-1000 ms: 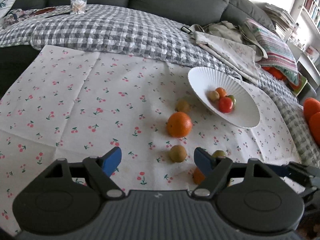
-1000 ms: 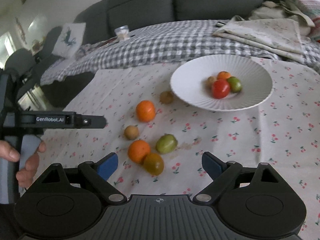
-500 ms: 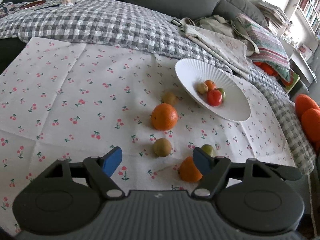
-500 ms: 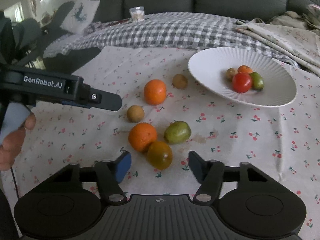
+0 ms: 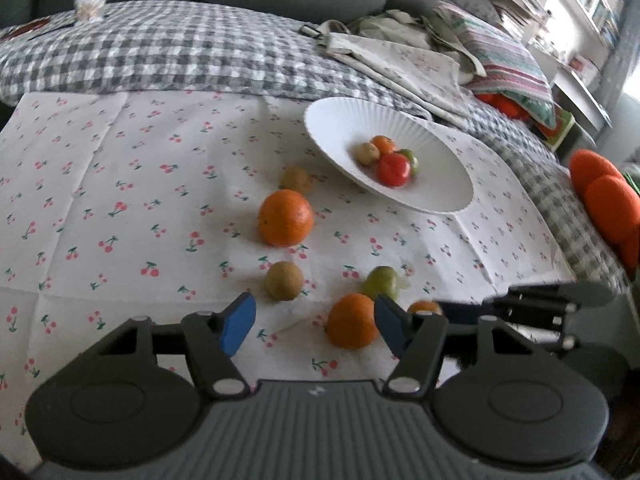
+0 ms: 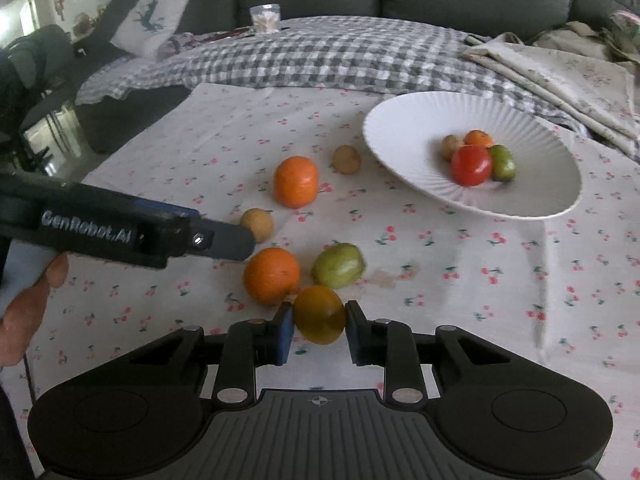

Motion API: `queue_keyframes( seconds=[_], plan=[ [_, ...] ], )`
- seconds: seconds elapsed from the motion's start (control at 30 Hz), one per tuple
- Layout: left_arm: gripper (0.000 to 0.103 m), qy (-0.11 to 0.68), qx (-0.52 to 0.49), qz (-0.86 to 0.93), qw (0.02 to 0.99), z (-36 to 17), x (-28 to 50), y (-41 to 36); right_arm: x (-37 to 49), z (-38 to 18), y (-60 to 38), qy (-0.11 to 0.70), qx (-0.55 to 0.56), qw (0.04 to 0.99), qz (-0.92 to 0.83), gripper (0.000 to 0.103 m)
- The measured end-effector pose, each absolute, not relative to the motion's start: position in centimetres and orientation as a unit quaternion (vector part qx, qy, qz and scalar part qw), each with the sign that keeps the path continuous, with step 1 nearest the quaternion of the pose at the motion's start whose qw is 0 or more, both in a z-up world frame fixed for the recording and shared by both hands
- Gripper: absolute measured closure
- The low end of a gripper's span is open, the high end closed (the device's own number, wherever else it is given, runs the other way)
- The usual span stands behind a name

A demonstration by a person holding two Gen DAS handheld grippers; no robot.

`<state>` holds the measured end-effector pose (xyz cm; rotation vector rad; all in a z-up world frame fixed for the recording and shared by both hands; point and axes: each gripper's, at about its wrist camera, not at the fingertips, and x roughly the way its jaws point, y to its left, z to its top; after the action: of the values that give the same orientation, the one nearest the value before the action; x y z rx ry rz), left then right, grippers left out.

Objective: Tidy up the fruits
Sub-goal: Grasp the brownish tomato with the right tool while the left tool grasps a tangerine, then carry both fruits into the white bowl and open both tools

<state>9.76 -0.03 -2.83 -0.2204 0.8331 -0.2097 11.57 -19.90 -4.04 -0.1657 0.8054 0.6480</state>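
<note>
A white ribbed plate (image 6: 400,128) (image 5: 344,120) holds a red tomato (image 6: 471,165), a green fruit, a small orange and a brown fruit. On the cherry-print cloth lie two oranges (image 6: 296,182) (image 6: 272,276), a green fruit (image 6: 338,265) and two small brown fruits (image 6: 258,224) (image 6: 346,159). My right gripper (image 6: 319,330) is shut on an orange-green fruit (image 6: 319,314) low over the cloth. My left gripper (image 5: 312,324) is open and empty, above the cloth beside the near orange (image 5: 352,322); its body (image 6: 120,228) shows in the right wrist view.
A grey checked blanket (image 6: 340,56) and folded cloths (image 6: 560,76) lie behind the plate on a dark sofa. A small jar (image 6: 265,18) stands at the back. Orange objects (image 5: 604,196) sit off the table's right edge.
My right gripper has moved forward and closed its jaws on the orange-green fruit. My left gripper has shifted a little and stayed open.
</note>
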Motion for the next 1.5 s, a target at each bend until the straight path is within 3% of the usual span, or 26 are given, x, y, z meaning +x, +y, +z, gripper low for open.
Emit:
queue_keyframes(
  seconds=[0.33, 0.4, 0.53, 1.5],
  plan=[
    [0.043, 0.401, -0.017, -0.138, 0.905, -3.9, 9.7, -4.1, 13.2, -2.2, -23.1, 0.377, -0.055, 0.889, 0.252, 0.077],
    [0.057, 0.408, 0.004, -0.135, 0.903, -4.7, 9.9, -4.9, 13.3, -1.9, -23.5, 0.374, -0.047, 0.892, 0.249, 0.077],
    [0.072, 0.399, 0.045, -0.126, 0.907, -5.3, 10.0, -5.8, 13.3, -1.5, -23.7, 0.370, -0.043, 0.893, 0.251, 0.077],
    [0.073, 0.362, 0.010, -0.104, 0.926, -2.2, 9.6, -5.2, 13.3, 1.1, -25.9, 0.345, -0.002, 0.903, 0.254, 0.077]
  ],
)
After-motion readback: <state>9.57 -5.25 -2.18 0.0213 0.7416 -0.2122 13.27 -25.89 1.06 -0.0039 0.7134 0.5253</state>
